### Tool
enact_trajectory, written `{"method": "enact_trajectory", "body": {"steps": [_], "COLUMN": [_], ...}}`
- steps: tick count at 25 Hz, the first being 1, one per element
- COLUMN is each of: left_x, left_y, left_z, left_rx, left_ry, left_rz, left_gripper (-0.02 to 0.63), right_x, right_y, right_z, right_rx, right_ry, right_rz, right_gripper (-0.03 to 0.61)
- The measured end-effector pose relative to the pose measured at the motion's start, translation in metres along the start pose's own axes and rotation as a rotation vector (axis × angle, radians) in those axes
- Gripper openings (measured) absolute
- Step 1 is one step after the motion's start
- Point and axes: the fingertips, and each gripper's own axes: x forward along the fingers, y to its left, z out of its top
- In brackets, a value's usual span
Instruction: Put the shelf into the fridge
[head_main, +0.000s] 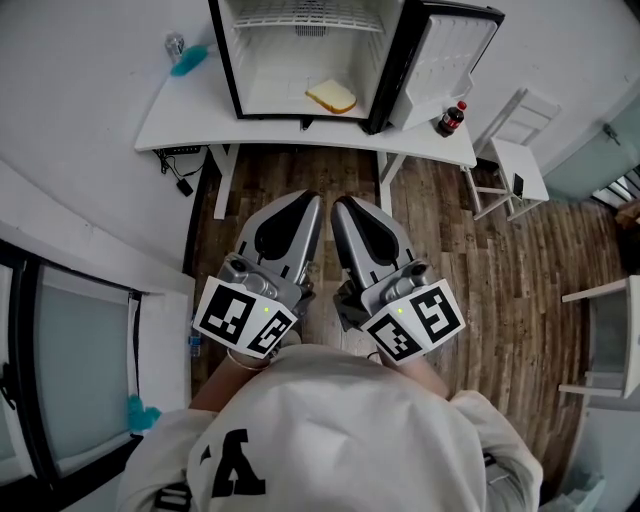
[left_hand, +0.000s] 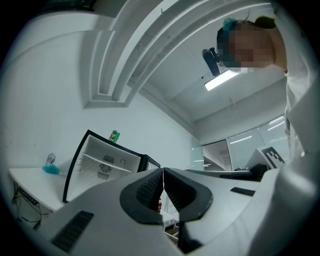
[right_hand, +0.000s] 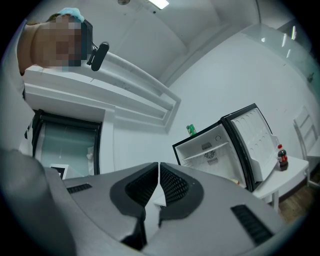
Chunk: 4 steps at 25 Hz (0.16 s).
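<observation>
The left claw (head_main: 312, 198) and the right claw (head_main: 340, 202) are being held side by side, well apart from the fridge (head_main: 290, 65), each with its jaws pressed together on nothing. The shelf (head_main: 310, 20) is being carried inside the open fridge, above a slice of bread (head_main: 331, 97). The fridge is being supported by the surface (head_main: 190, 120).
</observation>
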Motion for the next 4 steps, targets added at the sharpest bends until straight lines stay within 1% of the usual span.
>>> {"method": "enact_trajectory", "body": {"steps": [4], "left_x": [-0.0003], "left_y": [0.0065], "left_z": [0.0009], "left_rx": [0.001], "left_ry": [-0.001], "left_rz": [0.000], "left_gripper": [0.008], "right_x": [0.0064], "right_y": [0.0015], "right_z": [-0.0027], "right_rx": [-0.009], "right_ry": [0.004], "right_rz": [-0.001], "right_gripper": [0.037]}}
